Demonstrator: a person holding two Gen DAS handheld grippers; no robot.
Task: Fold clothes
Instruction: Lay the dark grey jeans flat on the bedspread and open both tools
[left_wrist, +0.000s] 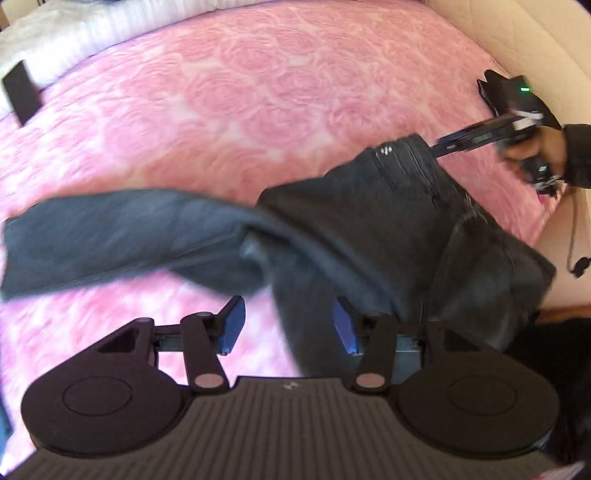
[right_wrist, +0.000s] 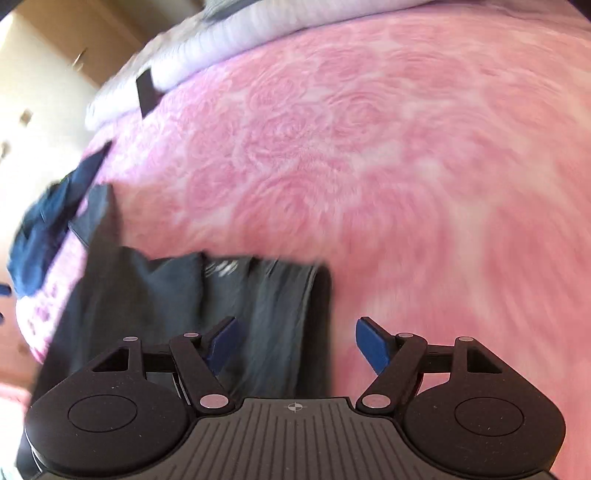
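Step in hand: laying the dark trousers (left_wrist: 369, 229) flat on the pink bedspread (left_wrist: 258, 92). Left gripper (left_wrist: 288, 328) and right gripper (right_wrist: 295, 343) are both released, with cloth loose between the jaws. One leg extends toward 9 o'clock. Next: regrasp the hem for the fold.

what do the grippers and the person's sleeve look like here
Each gripper, left gripper and right gripper, has blue finger pads on black linkage arms with silver pivot pins, two round black housings and a ribbed grey centre plate bearing a small crosshair mark. Seen from the left wrist, the right one shows a green light; the hand wears a dark sleeve.
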